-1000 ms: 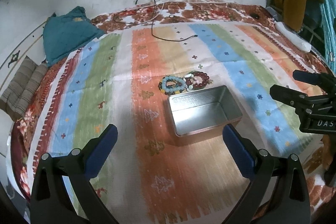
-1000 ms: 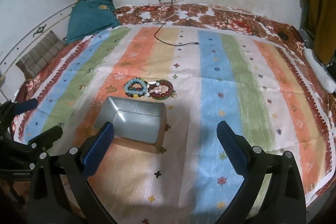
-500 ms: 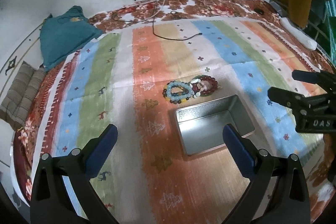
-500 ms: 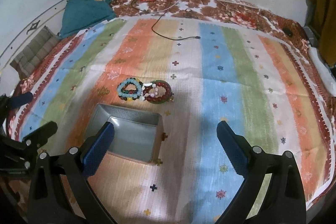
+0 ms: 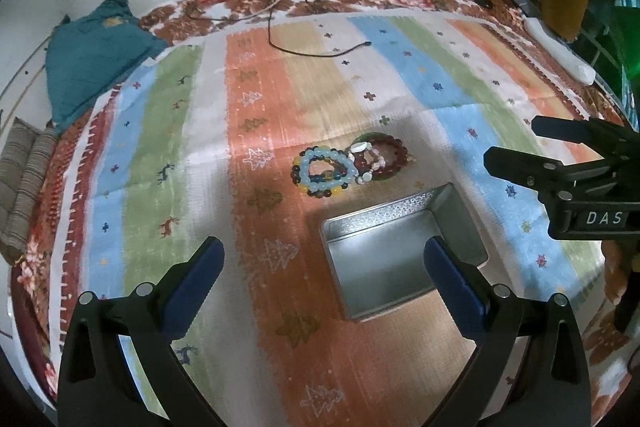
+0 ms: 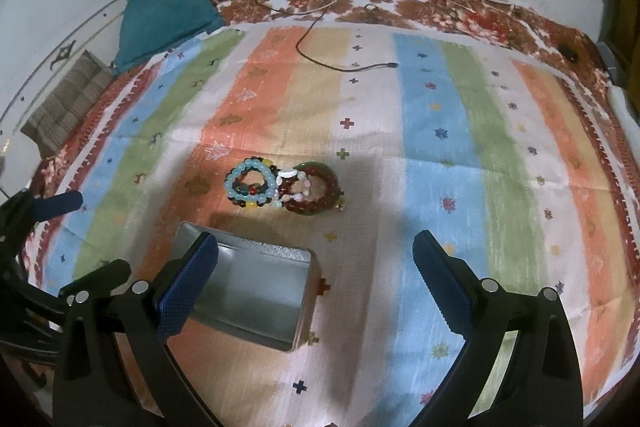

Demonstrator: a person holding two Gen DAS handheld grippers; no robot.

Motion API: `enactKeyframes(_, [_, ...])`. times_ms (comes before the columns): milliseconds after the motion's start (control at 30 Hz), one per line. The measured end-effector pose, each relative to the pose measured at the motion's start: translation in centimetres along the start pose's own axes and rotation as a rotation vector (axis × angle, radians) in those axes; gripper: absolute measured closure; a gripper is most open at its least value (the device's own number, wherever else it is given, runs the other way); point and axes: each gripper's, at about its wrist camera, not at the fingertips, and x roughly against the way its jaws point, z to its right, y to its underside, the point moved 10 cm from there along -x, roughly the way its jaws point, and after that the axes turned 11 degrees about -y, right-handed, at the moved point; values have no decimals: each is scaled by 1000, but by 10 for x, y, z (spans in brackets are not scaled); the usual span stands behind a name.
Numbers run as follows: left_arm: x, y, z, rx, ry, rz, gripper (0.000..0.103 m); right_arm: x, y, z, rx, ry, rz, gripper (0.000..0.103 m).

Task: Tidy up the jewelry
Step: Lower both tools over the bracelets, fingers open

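Note:
A pile of bead bracelets [image 5: 348,167] lies on the striped cloth: a pale blue one [image 6: 250,183] on the left, a dark red one [image 6: 316,189] on the right. An empty metal tin [image 5: 396,255] stands just in front of them; it also shows in the right wrist view [image 6: 256,291]. My left gripper [image 5: 324,271] is open and empty above the cloth, near the tin's left side. My right gripper [image 6: 316,267] is open and empty, hovering over the tin's right edge; it shows from the side in the left wrist view [image 5: 560,155].
A black cable [image 5: 316,51] lies across the far part of the cloth. A teal cushion [image 5: 92,55] and a striped folded cloth [image 5: 24,183] sit at the far left. A white bar-shaped object [image 5: 560,51] lies at the far right edge.
Both grippers have risen and moved forward toward the bracelets; the tin now sits lower and nearer in both views. Both stay open and empty.

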Motion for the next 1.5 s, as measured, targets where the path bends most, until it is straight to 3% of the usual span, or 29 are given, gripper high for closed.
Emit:
enactKeyframes(500, [-43,-17,-24,79,-3,-96,6,-42,-22,9,36,-20,-47,4])
enactKeyframes(933, [-90,-27,-41,92,-75,-157,8,-80,-21,25,19,13,-123,4])
enactKeyframes(1367, [-126,-34,-39,123,-55,-211,12,-113,-30,32,14,-7,-163,5])
enactKeyframes(1500, [-136,-34,-38,117,-50,-231,14,-123,-32,32,29,-16,-178,13])
